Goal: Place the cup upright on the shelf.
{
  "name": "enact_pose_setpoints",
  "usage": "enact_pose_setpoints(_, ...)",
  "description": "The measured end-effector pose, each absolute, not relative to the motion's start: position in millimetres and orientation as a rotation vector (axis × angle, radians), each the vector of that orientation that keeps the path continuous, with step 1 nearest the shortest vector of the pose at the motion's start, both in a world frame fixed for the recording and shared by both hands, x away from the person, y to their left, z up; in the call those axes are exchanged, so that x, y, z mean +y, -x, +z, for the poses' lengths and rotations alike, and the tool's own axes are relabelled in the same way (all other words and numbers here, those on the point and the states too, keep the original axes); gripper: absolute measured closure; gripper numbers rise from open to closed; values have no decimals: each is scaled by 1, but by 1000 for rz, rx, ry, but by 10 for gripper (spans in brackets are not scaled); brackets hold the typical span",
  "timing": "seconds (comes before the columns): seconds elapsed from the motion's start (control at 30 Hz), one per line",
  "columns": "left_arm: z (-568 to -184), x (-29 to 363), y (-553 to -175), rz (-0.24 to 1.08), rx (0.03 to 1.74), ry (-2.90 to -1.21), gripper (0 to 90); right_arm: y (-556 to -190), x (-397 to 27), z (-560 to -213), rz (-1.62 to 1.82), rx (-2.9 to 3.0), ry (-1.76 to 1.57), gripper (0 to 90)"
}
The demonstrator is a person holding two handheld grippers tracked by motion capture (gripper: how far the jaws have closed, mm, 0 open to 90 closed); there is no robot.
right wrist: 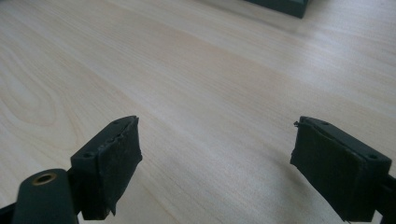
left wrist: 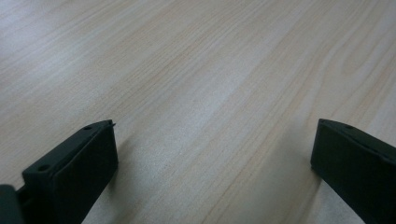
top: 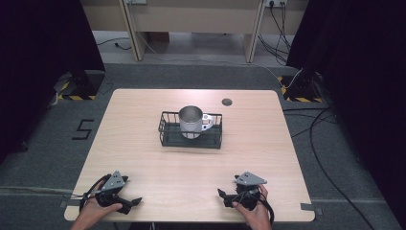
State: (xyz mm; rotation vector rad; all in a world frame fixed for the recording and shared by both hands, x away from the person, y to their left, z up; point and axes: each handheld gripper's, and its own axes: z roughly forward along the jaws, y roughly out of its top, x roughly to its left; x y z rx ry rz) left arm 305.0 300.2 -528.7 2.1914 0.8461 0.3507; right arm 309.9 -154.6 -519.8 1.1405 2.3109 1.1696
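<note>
A black wire basket point(top: 191, 139) stands at the middle of the wooden table point(top: 143, 163). A silver metal mug point(top: 191, 120) sits upright inside it, handle pointing right. My left gripper point(top: 131, 203) rests near the front left edge, held by a hand, well short of the basket. In the left gripper view it point(left wrist: 215, 123) is open, with only bare wood between the jaws. My right gripper point(top: 222, 197) lies near the front right edge. It point(right wrist: 217, 120) is also open and holds nothing. A dark corner of the basket point(right wrist: 280, 5) shows at the top of the right gripper view.
A small dark round grommet point(top: 227, 101) sits in the tabletop behind the basket. Black curtains hang on both sides. Cables point(top: 330, 143) run over the grey floor to the right, and a "5" mark point(top: 82, 129) is on the floor at left.
</note>
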Motion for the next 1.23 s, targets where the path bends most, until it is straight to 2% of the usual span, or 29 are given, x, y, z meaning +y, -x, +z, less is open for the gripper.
enact_pose_setpoints(0.37, -529, 300, -305, 351, 846, -2192, 0, -309, -150, -522, 1018, 2380, -1090, 132)
enact_pose_setpoints(0.6, -529, 300, -305, 350, 847, -2191, 0, -309, -149, -523, 1011, 2404, -1068, 83)
enact_pose_setpoints(1.23, -529, 300, -305, 351, 845, -2190, 0, -309, -149, -523, 1009, 2407, -1066, 72)
